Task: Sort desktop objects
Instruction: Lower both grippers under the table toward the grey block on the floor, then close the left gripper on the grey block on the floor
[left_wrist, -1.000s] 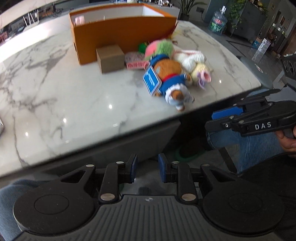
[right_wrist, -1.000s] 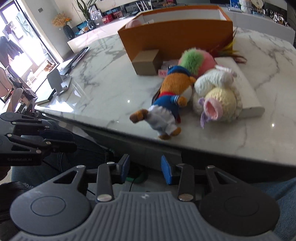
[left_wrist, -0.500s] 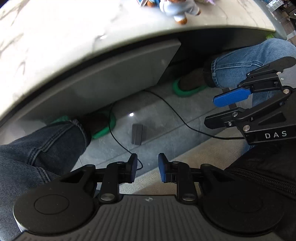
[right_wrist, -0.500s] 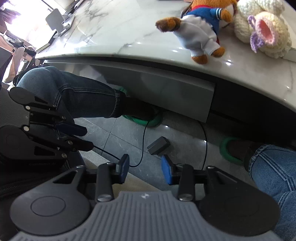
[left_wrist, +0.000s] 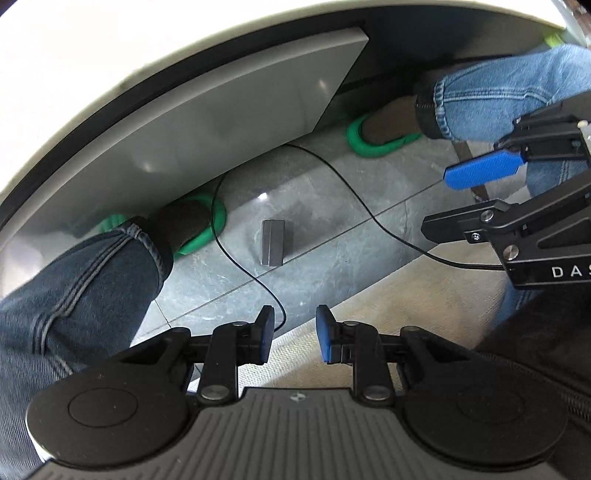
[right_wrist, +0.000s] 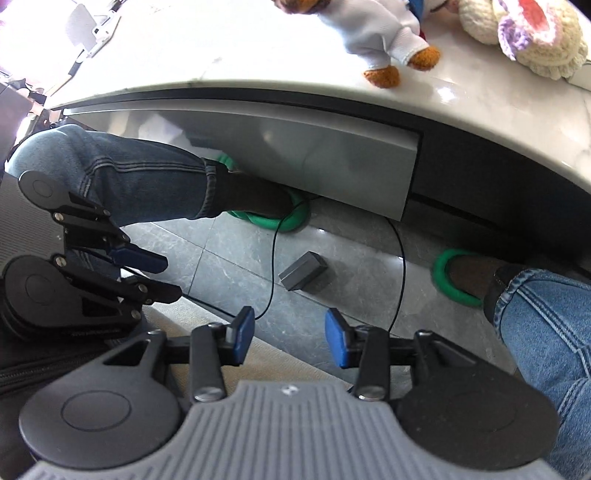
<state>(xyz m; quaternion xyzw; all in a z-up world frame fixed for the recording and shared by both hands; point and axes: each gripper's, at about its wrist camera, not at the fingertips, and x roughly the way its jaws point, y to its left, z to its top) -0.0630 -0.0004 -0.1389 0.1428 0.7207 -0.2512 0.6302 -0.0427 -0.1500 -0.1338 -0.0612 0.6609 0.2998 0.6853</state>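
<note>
Both grippers hang below the marble table's edge, pointing at the floor. My left gripper (left_wrist: 294, 334) is open and empty; it also shows at the left of the right wrist view (right_wrist: 162, 273). My right gripper (right_wrist: 290, 339) is open and empty; it also shows at the right of the left wrist view (left_wrist: 439, 199). In the right wrist view a plush bear in white trousers (right_wrist: 376, 33) and a cream crocheted toy (right_wrist: 532, 37) lie on the table (right_wrist: 258, 66) near its front edge. The orange box and other desktop objects are out of view.
A grey drawer front (left_wrist: 229, 136) hangs under the tabletop. On the grey tile floor lie a small grey block (left_wrist: 272, 242) and a thin black cable (left_wrist: 332, 173). The person's jeans legs (left_wrist: 74, 302) and green-soled slippers (left_wrist: 373, 142) flank the grippers.
Both grippers have dropped from table height to below its edge and tilted toward the floor. The desktop objects left the left wrist view. Both pairs of jaws stayed open.
</note>
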